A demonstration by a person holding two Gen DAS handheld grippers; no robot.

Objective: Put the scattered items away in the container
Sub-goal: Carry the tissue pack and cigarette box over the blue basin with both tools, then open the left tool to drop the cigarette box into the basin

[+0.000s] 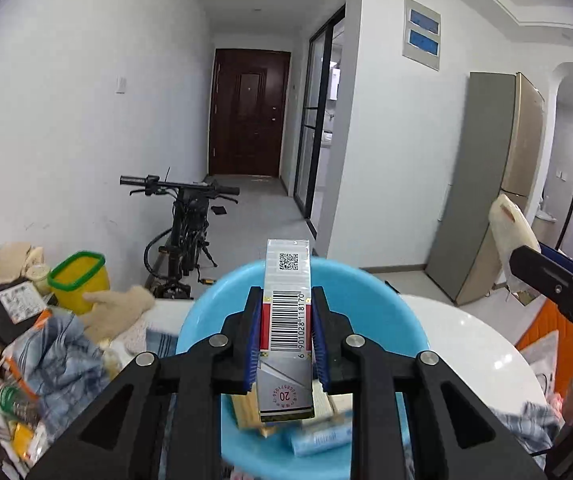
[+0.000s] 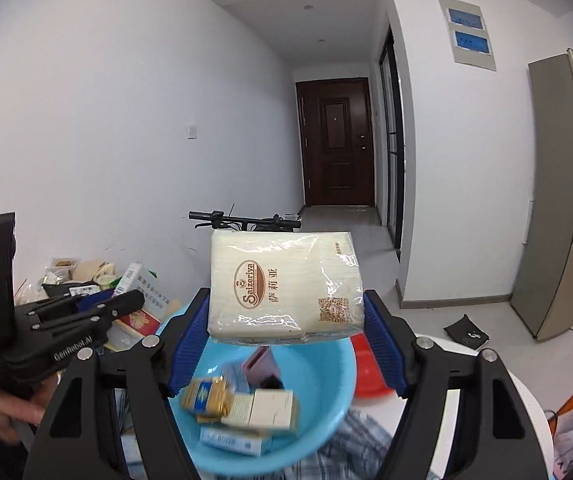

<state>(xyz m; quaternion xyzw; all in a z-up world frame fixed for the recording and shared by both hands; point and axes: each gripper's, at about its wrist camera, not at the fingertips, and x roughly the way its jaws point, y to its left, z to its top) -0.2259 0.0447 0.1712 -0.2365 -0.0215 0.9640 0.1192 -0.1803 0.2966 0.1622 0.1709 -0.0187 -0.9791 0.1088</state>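
Clamped in the left tongs (image 1: 286, 336), a silver-red carton (image 1: 287, 320) with a barcode, a QR code and "20" stands upright over the blue basin (image 1: 206, 312). Right tongs (image 2: 286, 332) pinch a "Saizeriya" napkin pack (image 2: 286, 284) above the same basin, which holds blurred boxes (image 2: 246, 404). Clutter (image 1: 38, 344) crowds the worktop's left edge.

one blue basin (image 2: 338, 364); one tissue pack (image 2: 286, 284); one cigarette carton (image 1: 286, 320); two grippers, left (image 1: 286, 332) and right (image 2: 286, 344); one yellow tub (image 1: 80, 280); one bike (image 1: 184, 232); roughly four small boxes in the basin, kinda blurry
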